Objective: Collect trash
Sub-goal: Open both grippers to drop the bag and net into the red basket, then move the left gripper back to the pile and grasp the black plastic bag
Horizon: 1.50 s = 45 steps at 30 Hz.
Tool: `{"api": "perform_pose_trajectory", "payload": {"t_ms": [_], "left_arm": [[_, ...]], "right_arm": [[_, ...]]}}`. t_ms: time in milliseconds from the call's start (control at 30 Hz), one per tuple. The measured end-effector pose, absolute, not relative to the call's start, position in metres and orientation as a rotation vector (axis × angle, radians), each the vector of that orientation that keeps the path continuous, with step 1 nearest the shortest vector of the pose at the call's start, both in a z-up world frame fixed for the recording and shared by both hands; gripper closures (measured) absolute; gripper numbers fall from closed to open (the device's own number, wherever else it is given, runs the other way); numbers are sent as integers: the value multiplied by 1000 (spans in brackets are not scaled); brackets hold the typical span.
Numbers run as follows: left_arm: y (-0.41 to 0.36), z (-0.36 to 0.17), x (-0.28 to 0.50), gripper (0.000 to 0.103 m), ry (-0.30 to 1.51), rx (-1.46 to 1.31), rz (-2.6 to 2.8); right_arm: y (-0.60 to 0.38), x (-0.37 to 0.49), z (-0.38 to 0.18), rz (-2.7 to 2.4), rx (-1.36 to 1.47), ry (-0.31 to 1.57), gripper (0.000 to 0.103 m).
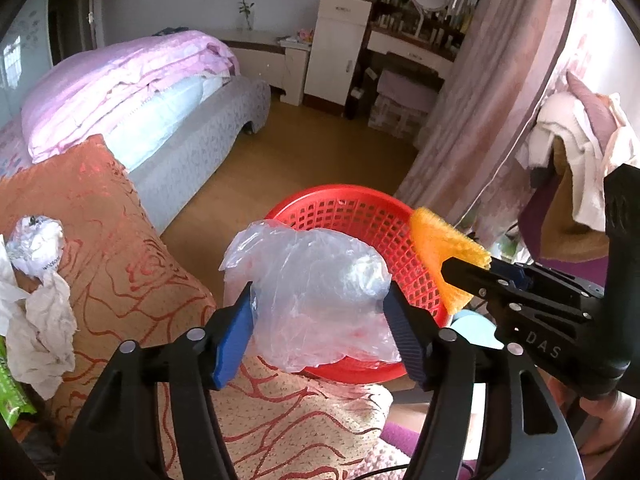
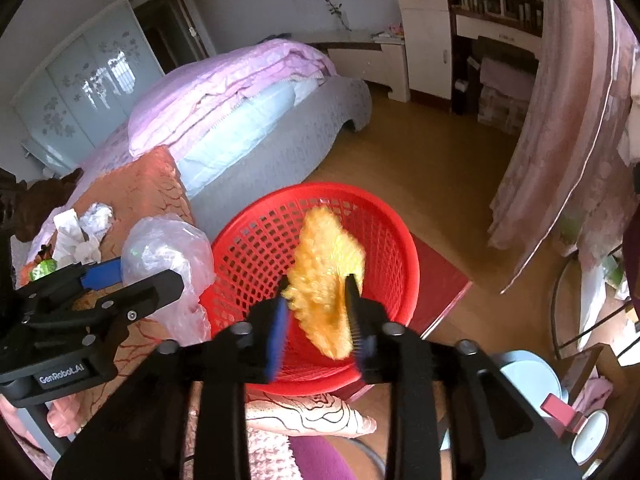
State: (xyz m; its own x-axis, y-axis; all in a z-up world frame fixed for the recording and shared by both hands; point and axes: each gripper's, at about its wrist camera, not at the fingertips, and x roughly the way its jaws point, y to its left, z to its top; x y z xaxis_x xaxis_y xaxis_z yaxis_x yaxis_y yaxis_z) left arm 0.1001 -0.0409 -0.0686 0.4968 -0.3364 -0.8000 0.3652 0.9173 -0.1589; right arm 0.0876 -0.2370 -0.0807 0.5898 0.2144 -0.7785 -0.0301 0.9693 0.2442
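Bedroom scene. Bed (image 1: pixel 132 92) with pink quilt (image 2: pixel 224 92) sits upper left in both views; wood floor (image 1: pixel 320 148) runs between it and the pink curtain (image 1: pixel 500 92) at right. White cabinet (image 1: pixel 340 44) and a dresser stand against the far wall.

Orange patterned cushion (image 1: pixel 104 240) fills the lower left of the left wrist view. Crumpled white paper (image 1: pixel 38 276) lies on it at its left edge, with a green wrapper (image 1: pixel 12 396) just beside; both well apart from the basket.

Red mesh basket (image 1: pixel 360 216) stands on the floor just beside the cushion, rim up, directly under both grippers. In the right wrist view its inside looks bare where visible.

Left gripper (image 1: pixel 320 320): 2 blue-padded fingers (image 1: pixel 232 340) stand wide on either side of a clear plastic bag (image 1: pixel 316 288). The bag sits crumpled between them above the near rim of the basket; both pads appear to touch its sides, but I cannot tell whether they press on it.

Right gripper (image 2: pixel 320 320): jaws part open, an orange foam net (image 2: pixel 326 276) between them, over the basket mouth. The net leans against the right finger (image 2: pixel 356 312); a gap shows at the left pad. Net is blurred.
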Motion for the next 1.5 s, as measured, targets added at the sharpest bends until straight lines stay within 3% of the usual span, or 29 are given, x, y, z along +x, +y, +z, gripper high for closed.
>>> {"api": "perform_pose_trajectory", "payload": {"t_ms": [233, 767, 1500], "left_arm": [[-39, -73, 101, 33, 980, 24, -419], [-14, -53, 77, 32, 890, 42, -324], [142, 2, 11, 32, 727, -106, 36]], "right_arm": [[-238, 88, -82, 130, 216, 928, 59], [-237, 80, -72, 119, 190, 874, 52], [-166, 55, -48, 284, 89, 822, 46]]}}
